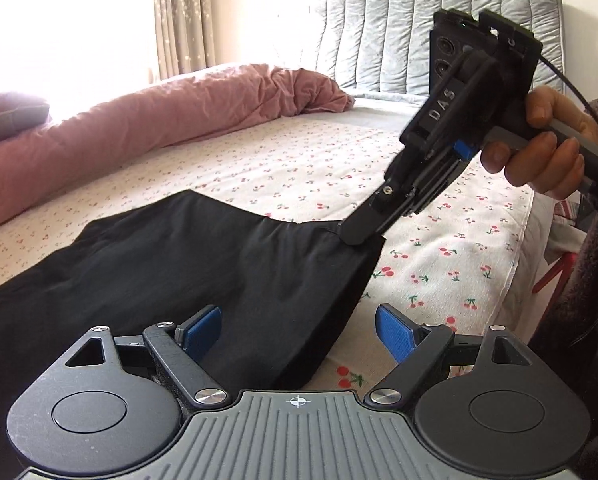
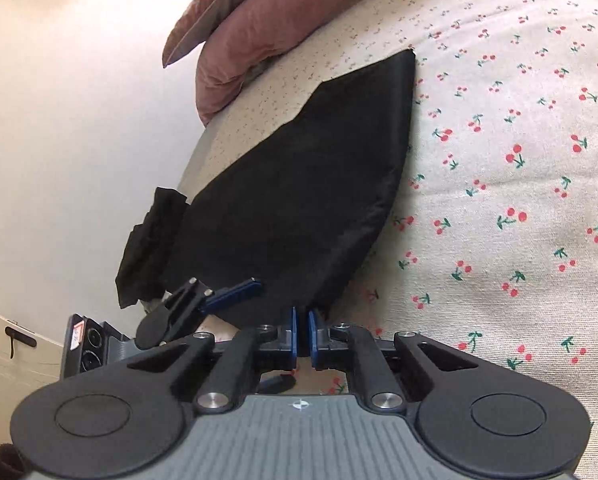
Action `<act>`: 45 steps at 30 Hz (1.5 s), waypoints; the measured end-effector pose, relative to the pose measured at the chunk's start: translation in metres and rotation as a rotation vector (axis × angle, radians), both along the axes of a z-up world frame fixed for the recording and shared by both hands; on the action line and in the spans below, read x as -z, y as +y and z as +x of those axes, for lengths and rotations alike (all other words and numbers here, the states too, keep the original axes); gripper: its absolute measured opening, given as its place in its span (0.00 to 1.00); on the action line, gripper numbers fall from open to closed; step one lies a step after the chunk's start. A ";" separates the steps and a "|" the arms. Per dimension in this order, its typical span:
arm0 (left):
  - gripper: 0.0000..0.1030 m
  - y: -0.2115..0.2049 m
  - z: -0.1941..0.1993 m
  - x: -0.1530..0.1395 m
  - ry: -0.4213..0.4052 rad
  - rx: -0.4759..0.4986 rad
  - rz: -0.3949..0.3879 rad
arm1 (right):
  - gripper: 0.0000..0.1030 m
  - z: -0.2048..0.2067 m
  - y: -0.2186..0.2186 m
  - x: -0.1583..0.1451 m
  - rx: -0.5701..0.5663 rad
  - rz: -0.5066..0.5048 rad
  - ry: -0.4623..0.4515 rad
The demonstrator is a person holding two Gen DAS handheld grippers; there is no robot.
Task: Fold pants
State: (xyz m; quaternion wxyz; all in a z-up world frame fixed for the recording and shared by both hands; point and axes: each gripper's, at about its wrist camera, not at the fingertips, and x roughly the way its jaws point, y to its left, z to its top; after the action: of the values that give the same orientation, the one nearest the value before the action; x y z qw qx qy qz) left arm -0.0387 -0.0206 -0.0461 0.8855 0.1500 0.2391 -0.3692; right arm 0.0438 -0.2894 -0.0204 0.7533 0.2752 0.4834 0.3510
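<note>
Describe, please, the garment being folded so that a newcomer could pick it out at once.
Start from the bed with the cherry-print sheet and the long pink duvet roll. The black pants lie flat near the bed's edge, one corner pinched by the right gripper. They are the only dark, unpatterned fabric there.

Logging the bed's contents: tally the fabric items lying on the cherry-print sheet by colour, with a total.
Black: 1, the pants
Pink: 1, the rolled duvet
Pink and grey: 1, a pillow
Total: 3

Bright window [image 1: 59, 20] behind beige curtains [image 1: 183, 16]; grey padded headboard [image 1: 411, 32], cherry-print sheet [image 1: 299, 160], pink duvet [image 1: 139, 120] on the bed.
</note>
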 end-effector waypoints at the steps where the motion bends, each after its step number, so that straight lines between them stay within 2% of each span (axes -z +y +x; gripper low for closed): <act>1: 0.83 -0.008 -0.001 0.002 -0.023 -0.002 0.015 | 0.08 0.000 0.002 -0.004 -0.001 0.007 -0.008; 6: 0.82 -0.036 0.003 0.011 -0.096 -0.081 0.071 | 0.09 0.008 0.009 -0.016 -0.001 0.020 -0.040; 9: 0.67 -0.049 0.006 0.017 -0.147 -0.134 0.118 | 0.20 0.014 0.004 -0.014 0.009 0.012 -0.041; 11: 0.52 -0.052 0.012 0.023 -0.157 -0.158 0.154 | 0.28 0.017 0.000 -0.009 0.039 -0.042 -0.047; 13: 0.50 -0.053 0.016 0.028 -0.147 -0.170 0.168 | 0.34 0.023 -0.001 -0.002 0.070 -0.113 -0.050; 15: 0.49 -0.053 0.016 0.029 -0.151 -0.173 0.161 | 0.35 0.032 -0.003 0.009 0.093 -0.150 -0.039; 17: 0.41 -0.053 0.014 0.028 -0.146 -0.170 0.155 | 0.35 0.043 -0.007 0.021 0.116 -0.149 -0.020; 23: 0.30 -0.058 0.010 0.027 -0.126 -0.188 0.134 | 0.29 0.084 -0.007 0.037 0.191 -0.061 -0.042; 27: 0.25 -0.054 0.011 0.025 -0.089 -0.208 0.102 | 0.17 0.109 -0.001 0.045 0.247 -0.022 -0.048; 30: 0.20 -0.047 0.015 0.023 -0.044 -0.222 0.068 | 0.12 0.121 0.004 0.048 0.274 0.023 -0.037; 31: 0.16 -0.045 0.016 0.022 -0.031 -0.225 0.058 | 0.04 0.123 0.006 0.049 0.283 0.026 -0.037; 32: 0.08 -0.042 0.017 0.022 -0.018 -0.230 0.044 | 0.03 0.123 0.008 0.048 0.286 0.016 -0.035; 34: 0.02 -0.040 0.018 0.018 -0.005 -0.230 0.030 | 0.01 0.121 0.012 0.038 0.282 -0.047 -0.039; 38: 0.01 -0.046 0.018 0.007 0.020 -0.204 -0.012 | 0.01 0.112 -0.005 0.025 0.312 -0.035 -0.034; 45: 0.01 -0.075 0.015 -0.011 0.117 -0.113 -0.146 | 0.01 0.074 -0.076 0.014 0.442 -0.026 -0.034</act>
State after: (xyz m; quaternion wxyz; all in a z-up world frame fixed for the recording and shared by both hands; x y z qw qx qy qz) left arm -0.0235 -0.0960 -0.0352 0.8979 0.0498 0.2710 -0.3434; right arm 0.1181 -0.3658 -0.0339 0.8235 0.3586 0.4029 0.1757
